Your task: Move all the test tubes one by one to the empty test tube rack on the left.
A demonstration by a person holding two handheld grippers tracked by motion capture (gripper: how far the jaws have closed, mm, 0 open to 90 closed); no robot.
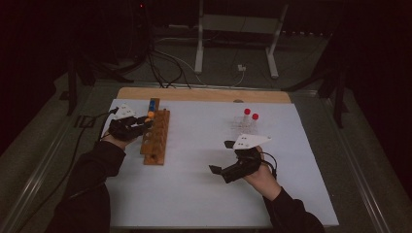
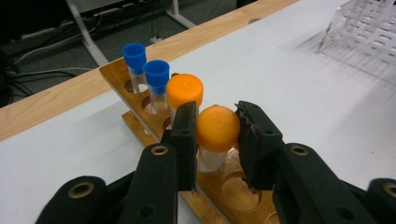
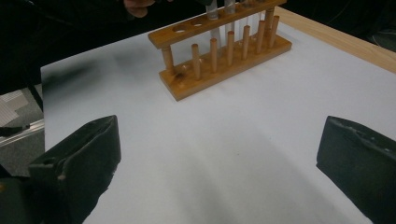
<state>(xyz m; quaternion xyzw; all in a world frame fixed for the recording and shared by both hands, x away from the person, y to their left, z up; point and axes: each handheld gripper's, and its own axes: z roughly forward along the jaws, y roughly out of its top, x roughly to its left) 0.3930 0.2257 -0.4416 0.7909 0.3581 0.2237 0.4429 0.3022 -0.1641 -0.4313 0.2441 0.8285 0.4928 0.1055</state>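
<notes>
The left hand-held gripper (image 2: 217,128) pinches the orange cap of a tube (image 2: 217,130) standing in the wooden rack (image 1: 156,138) at the bench's (image 1: 204,194) left side, beside another orange-capped tube (image 2: 185,91) and two blue-capped ones. The right hand-held gripper (image 3: 219,154) hovers spread wide over bare bench, holding nothing.

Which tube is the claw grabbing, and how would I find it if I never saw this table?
Look for the wooden rack near the left edge of the white table. Four capped tubes stand in a row in it: two blue-capped tubes, then two orange. The one you want is the orange-capped tube at the end of that row, sitting between the left claw pads, next to the empty holes.
</notes>
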